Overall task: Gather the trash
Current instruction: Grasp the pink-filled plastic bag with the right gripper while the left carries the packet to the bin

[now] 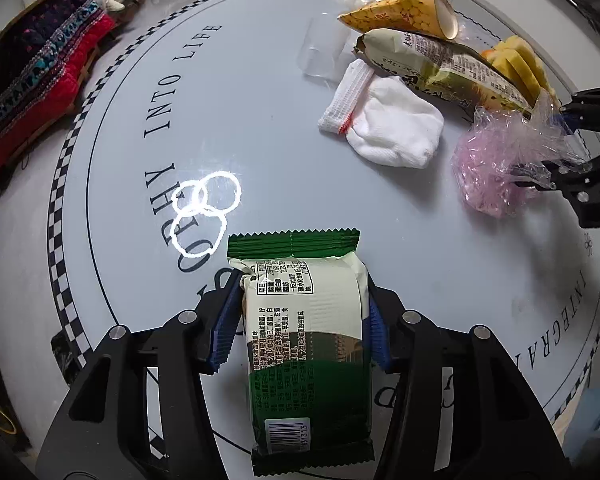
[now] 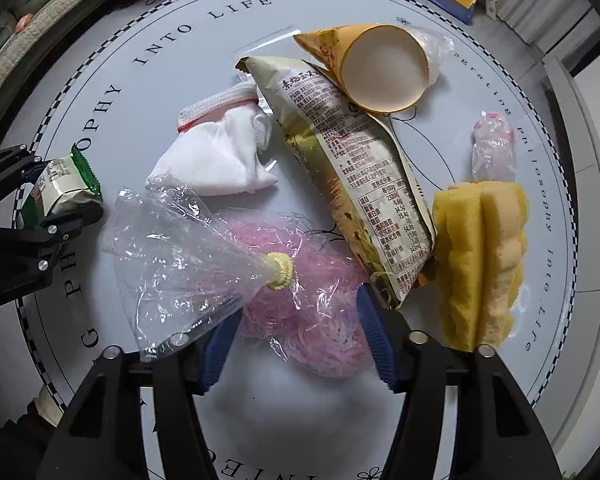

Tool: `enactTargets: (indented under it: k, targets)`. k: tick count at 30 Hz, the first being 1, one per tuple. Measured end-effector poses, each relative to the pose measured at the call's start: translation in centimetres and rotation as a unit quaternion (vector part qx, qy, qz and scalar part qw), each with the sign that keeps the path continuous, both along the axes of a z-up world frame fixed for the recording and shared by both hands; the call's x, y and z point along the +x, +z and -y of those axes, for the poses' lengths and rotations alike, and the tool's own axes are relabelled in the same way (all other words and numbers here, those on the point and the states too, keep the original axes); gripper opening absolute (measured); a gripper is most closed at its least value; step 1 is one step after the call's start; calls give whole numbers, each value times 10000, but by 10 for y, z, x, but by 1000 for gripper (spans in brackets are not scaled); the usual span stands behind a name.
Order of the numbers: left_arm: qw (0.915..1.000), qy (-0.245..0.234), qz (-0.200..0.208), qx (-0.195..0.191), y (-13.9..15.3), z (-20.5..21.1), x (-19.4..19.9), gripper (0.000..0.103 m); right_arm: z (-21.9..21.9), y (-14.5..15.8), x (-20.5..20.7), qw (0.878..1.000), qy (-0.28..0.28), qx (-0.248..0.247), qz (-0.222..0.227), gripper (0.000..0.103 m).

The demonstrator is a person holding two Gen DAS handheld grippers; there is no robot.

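Round white table (image 1: 140, 128), printed with black lettering and a checkered border, bearing everything. On it, near the far side: a long olive snack bag (image 2: 340, 168) lying flat, its lower end just beside a yellow sponge (image 2: 480, 264); a yellow paper cone (image 2: 384, 68) resting over the snack bag's upper end; a white cloth mitt (image 2: 220, 152) with a red-stitched cuff touching the bag's left edge.

Nearer the right gripper (image 2: 296, 344) — a clear plastic bag of pink shreds (image 2: 300, 280), tied with a yellow band, lying between the blue pads; jaws half spread around it, left pad hidden under the loose film, firm contact not discernible.

Apart, to the left — a green-and-cream wrapper packet (image 1: 304, 320), pinched at its sides between the blue pads of the left gripper (image 1: 300, 316), sitting on the table's lettering.

A small crumpled clear wrapper (image 2: 494, 144) lying alone beyond the sponge.
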State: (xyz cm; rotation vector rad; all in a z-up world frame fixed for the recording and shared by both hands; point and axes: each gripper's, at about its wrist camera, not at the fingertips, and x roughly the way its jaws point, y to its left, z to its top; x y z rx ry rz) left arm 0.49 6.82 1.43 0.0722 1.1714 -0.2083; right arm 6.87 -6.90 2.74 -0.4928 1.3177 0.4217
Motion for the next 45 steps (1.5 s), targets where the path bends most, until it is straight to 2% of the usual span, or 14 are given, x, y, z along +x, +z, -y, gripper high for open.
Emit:
enactTargets:
  k: [2, 5, 10, 17, 27, 38, 45]
  targets:
    - [10000, 40, -1, -62, 1, -2, -4, 52, 0, 2, -2, 9999, -89, 80, -3, 31]
    - [9999, 80, 7, -130, 2, 0, -13, 52, 4, 14, -6, 9984, -325, 467, -72, 20]
    - [9997, 146, 133, -176, 14, -5, -27, 52, -2, 43, -24, 9952, -322, 923, -73, 19]
    - [9982, 347, 436, -210, 45, -31, -53, 52, -35, 72, -49, 9926, -119, 1206, -41, 19]
    - [9912, 1015, 829, -162, 80, -102, -112, 52, -122, 77, -68, 9888, 463, 1407, -208, 19]
    - [9736, 2107, 866, -167, 77, -197, -177, 52, -229, 72, -103, 9743, 1194, 1800, -642, 19]
    - [9558, 2844, 692, -267, 55, -246, -215, 52, -291, 53, -123, 9660, 1624, 1763, -973, 19]
